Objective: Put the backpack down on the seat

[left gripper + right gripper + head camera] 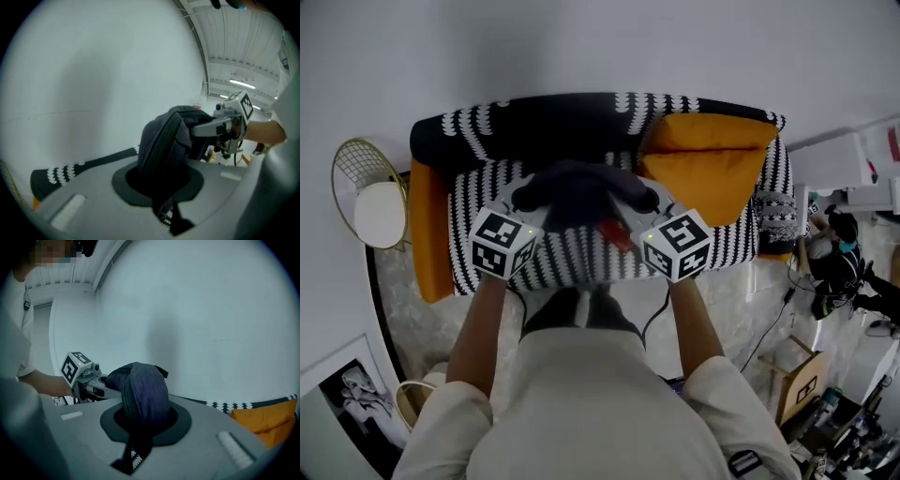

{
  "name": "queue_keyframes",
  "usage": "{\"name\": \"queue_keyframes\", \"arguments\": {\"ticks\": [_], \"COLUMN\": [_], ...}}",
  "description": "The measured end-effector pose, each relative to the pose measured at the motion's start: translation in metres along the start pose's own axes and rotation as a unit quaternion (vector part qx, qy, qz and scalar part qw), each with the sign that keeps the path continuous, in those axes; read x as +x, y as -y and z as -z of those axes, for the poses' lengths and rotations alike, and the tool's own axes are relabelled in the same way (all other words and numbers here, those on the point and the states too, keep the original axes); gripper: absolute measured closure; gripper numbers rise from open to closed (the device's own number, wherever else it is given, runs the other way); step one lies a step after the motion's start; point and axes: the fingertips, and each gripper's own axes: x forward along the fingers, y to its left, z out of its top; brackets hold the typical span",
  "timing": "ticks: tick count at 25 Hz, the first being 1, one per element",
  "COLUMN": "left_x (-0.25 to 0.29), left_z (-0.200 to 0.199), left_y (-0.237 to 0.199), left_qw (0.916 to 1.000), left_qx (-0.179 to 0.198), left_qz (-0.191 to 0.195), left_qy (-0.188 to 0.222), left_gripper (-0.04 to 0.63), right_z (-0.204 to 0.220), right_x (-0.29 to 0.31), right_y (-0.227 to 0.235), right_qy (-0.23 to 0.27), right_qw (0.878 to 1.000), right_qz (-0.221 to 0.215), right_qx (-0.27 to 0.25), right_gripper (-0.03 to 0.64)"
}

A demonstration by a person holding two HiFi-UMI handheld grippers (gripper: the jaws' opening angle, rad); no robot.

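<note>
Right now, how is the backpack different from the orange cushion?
The backpack is dark blue-grey; the orange cushion is bright orange. The backpack is pinched by the left hand-held gripper and the right hand-held gripper; nothing touches the cushion. The backpack is over the middle of the sofa; the cushion rests at its right end. Both are soft cloth things.

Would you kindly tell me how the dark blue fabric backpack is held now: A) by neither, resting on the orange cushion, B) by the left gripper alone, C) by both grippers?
C: the left gripper and the right gripper are each shut on the dark blue fabric backpack.
</note>
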Motion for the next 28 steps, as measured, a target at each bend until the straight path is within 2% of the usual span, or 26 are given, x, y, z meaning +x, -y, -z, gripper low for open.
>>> {"name": "queue_keyframes", "arguments": {"ticks": [9,17,21,28], "left_x": [0.092,0.162,0.195,0.23], "left_z": [0.043,0.098,0.127,0.157], "left_y": [-0.07,-0.118,-0.14,-0.17], "left_qw": [0.999,0.996,0.9926,0.9887], "left_qx": [-0.029,-0.033,-0.023,-0.01], "left_qz": [0.016,0.024,0.022,0.013], "left_qy": [-0.031,-0.08,-0.117,-0.149], "left_gripper": [0.551,0.549,0.549,0.546], "right_z": [0.045,0.102,0.129,0.162], "right_x": [0.082,0.143,0.174,0.209], "right_y": [0.077,0.129,0.154,0.178], "right_qy": [-0.031,-0.072,-0.098,-0.13], "right_qw": [0.999,0.996,0.993,0.989], "right_qz": [0.014,0.023,0.029,0.021], "right_qx": [0.02,0.041,0.056,0.06], "right_gripper": [0.574,0.572,0.572,0.568]}}
